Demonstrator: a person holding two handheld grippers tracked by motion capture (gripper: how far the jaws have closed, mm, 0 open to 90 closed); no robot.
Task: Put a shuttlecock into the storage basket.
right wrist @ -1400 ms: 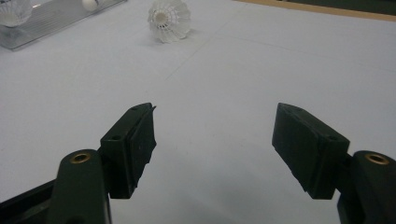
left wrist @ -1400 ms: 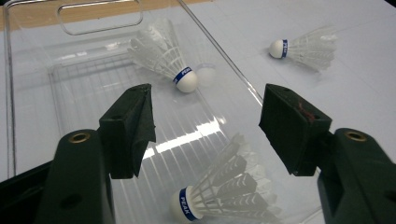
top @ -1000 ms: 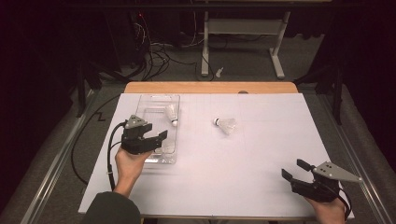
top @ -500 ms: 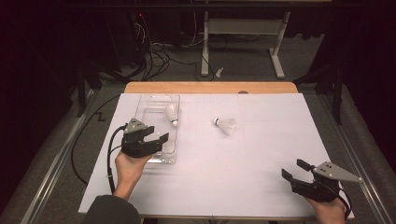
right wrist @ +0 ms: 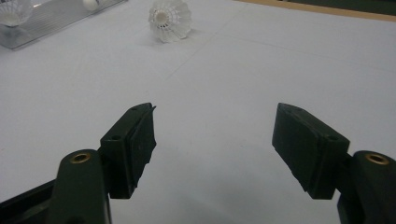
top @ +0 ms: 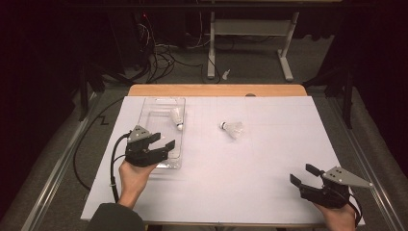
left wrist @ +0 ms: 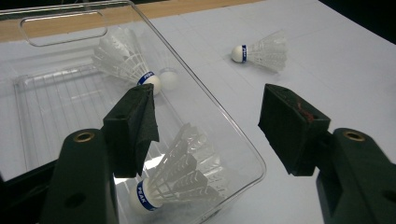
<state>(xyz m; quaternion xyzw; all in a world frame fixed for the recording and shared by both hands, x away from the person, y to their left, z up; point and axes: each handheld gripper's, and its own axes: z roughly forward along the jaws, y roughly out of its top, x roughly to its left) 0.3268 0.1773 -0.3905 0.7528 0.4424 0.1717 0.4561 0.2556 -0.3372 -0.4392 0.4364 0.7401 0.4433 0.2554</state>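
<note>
item: shuttlecocks, three, white feathered skirts, white rounded cork heads with a blue band.

location: two lie inside the clear plastic bin [top: 163, 103] at the left of the white-covered desk [top: 269, 183]. the far shuttlecock [left wrist: 126, 63] lies on its side near the bin's far end; the near shuttlecock [left wrist: 180, 179] lies on its side at the bin's near right corner, head towards the camera in the left gripper view. the loose shuttlecock [top: 232, 128] lies on the bare desk to the right of the bin, well apart from it.

left gripper [top: 156, 146]: hovers over the bin's near end, jaws apart, nothing between them; they have just been closing a little, with nothing caught.

right gripper [top: 304, 179]: low over the near right part of the desk, jaws apart and empty, the loose shuttlecock far ahead of it.

handling, judged: very light, likely to roll or skid at a nudge. the skirt is thin, springy and easily crushed; the head is firm and small. best hold is probably across the head or the banded base just behind it, with gentle pressure.
</note>
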